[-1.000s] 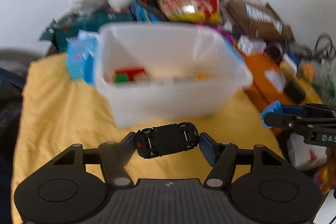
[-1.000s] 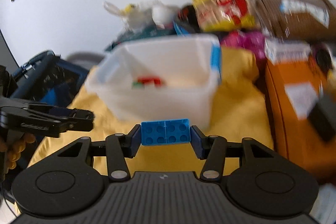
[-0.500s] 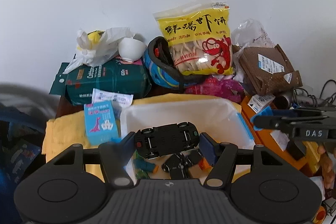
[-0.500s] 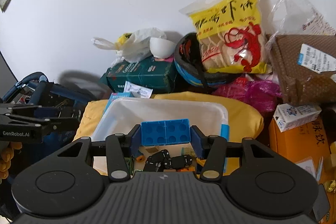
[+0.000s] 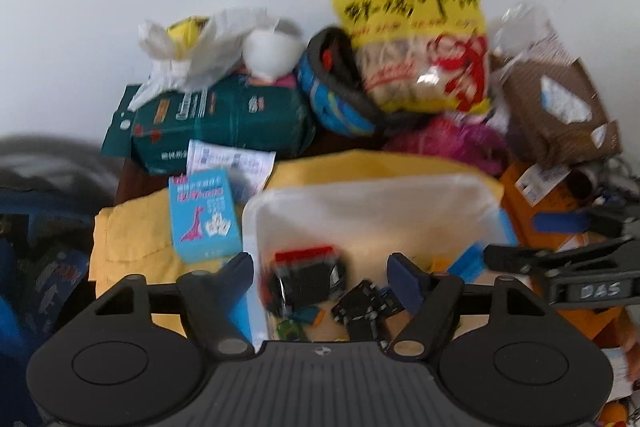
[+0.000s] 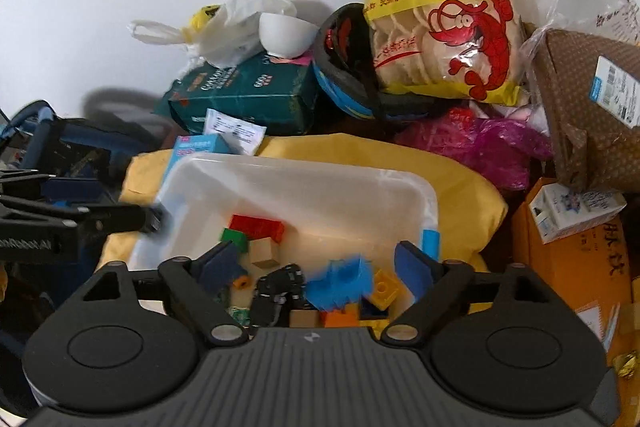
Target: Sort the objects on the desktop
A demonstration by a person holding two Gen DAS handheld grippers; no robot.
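Your left hand-held gripper (image 5: 320, 275) and right hand-held gripper (image 6: 316, 267) are matt black plastic, with a ribbed body and blue pads that look like soft rubber. The bin (image 6: 304, 179) below them is translucent white plastic, smooth and a little glossy. It stands on a yellow cloth (image 6: 460, 195) that looks soft and matt. Inside you see a pale wooden cube (image 6: 263, 253) with plain finish, and a red brick (image 6: 258, 227) and yellow brick (image 6: 386, 287) of shiny plastic. The snack bag (image 6: 436, 15) behind is glossy crinkled film. The white bowl (image 6: 285, 34) looks smooth, like ceramic. The orange box (image 6: 576, 259) is matt cardboard.
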